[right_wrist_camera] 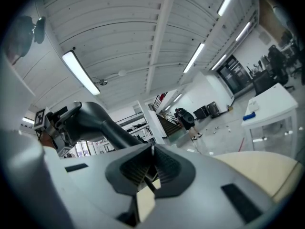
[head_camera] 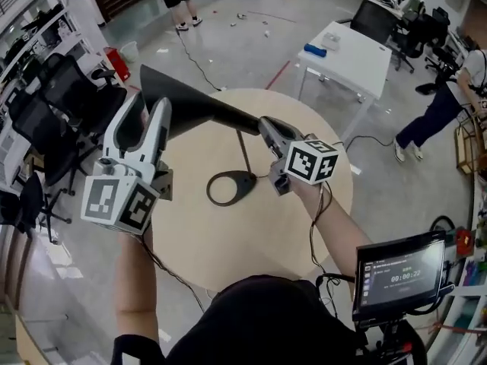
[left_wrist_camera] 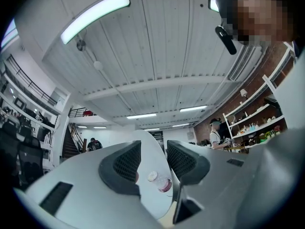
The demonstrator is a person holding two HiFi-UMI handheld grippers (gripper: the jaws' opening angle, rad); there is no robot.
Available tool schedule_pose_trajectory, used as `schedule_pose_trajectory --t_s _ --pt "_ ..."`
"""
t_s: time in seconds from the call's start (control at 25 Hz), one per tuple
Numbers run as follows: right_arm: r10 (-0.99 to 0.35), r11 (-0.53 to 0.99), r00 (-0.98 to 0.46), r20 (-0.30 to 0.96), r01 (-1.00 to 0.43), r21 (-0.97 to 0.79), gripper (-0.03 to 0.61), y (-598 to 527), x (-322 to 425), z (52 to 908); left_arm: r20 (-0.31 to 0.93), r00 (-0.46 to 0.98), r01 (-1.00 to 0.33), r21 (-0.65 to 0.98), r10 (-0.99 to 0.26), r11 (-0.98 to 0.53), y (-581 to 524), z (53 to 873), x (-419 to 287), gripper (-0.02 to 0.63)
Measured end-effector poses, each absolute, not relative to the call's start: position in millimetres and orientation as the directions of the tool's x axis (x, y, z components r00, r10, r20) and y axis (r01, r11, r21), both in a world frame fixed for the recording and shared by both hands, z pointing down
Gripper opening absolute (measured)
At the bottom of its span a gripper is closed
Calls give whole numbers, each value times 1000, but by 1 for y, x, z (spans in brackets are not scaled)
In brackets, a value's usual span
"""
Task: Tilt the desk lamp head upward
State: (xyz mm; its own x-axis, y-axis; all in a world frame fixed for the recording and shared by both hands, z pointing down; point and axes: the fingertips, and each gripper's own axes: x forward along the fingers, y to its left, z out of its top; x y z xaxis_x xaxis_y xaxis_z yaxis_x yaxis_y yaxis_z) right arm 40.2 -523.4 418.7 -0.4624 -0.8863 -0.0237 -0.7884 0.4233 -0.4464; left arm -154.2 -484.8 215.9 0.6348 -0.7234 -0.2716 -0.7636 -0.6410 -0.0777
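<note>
Surface: round beige table (head_camera: 228, 242) carrying lamp base (head_camera: 245, 179)
Left gripper (head_camera: 148, 103): clamping onto lamp head (head_camera: 198, 105) rim
Right gripper (head_camera: 265, 128): jaws pinching thin stem (head_camera: 244, 152)

Counter: round, pale wood-coloured top (head_camera: 228, 257), standing on a grey floor (head_camera: 243, 44).
On it: black ring-shaped base (head_camera: 232, 188) of the desk lamp (head_camera: 199, 109), lying flat near the middle.
From base: a thin stem (head_camera: 245, 152) rises at its far edge.

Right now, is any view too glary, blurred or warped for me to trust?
Head view: evenly lit and sharp, the dark lamp head clear. Left gripper view: strong fisheye bend, glare from the ceiling strip light, corners black. Right gripper view: same fisheye, near foreground soft.
</note>
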Motion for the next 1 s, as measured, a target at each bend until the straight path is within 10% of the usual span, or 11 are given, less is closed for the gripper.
schedule_pose_trajectory --t_s 0.56,1.0 --pt "-869 450 -490 73 -842 -297 18 -473 39 425 -262 575 -803 -2 -775 -595 -432 267 -185 178" --pt "-799 490 -561 215 -816 -306 18 -372 6 496 209 658 -752 230 -723 -618 -372 481 -152 178"
